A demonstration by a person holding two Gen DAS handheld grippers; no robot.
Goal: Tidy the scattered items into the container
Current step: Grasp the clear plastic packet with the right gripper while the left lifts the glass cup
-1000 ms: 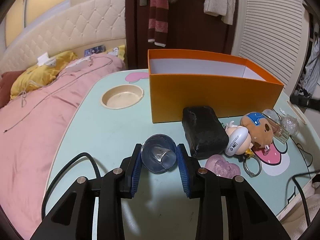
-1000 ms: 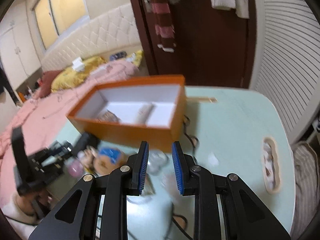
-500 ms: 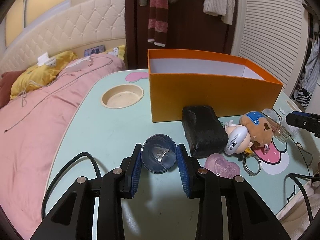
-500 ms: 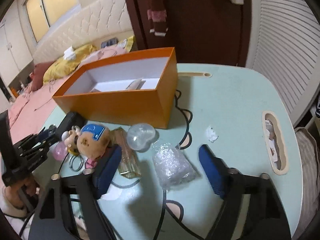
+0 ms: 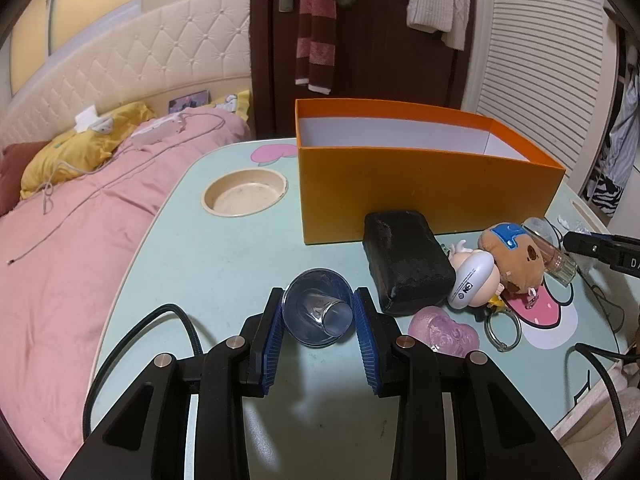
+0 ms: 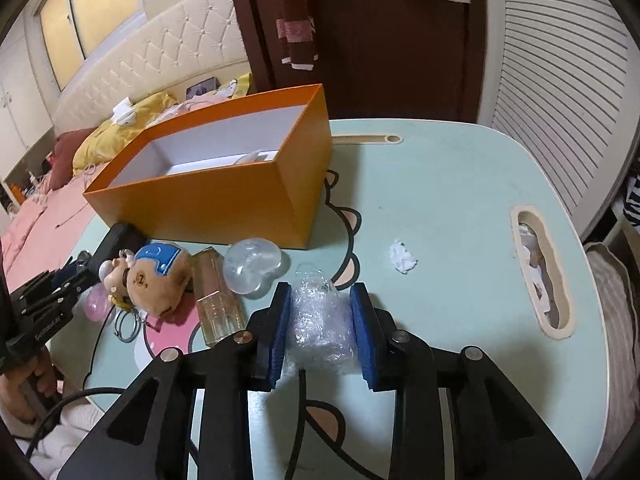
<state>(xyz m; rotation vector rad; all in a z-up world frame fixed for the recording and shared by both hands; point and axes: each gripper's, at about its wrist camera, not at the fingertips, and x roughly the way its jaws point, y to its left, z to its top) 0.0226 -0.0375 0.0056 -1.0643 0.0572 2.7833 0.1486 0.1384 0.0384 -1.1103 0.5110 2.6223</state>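
Observation:
My left gripper [image 5: 319, 300] is shut on a blue-tinted glass cup [image 5: 318, 314] that lies on its side on the mint table. The orange box [image 5: 420, 184] stands open behind it. In the right wrist view, my right gripper [image 6: 320, 292] has its jaws closing on a wad of clear bubble wrap [image 6: 320, 320], and both blue pads press its sides. Between the two grippers lie a black block [image 5: 404, 264], a brown plush [image 6: 160, 280], a white figure keychain [image 5: 474, 280], a pink moulded piece [image 5: 444, 330], a glass bottle [image 6: 216, 296] and a clear heart-shaped case [image 6: 252, 266].
A crumpled white scrap [image 6: 402, 256] lies right of the bubble wrap. The table has a round cup recess [image 5: 245, 197] and a long slot [image 6: 540, 272] near its right edge. A pink bed [image 5: 60, 260] borders the table's left side. Cables trail from both grippers.
The right gripper opened wide, sank toward the table and closed around the bubble wrap. The left gripper and its cup have not moved.

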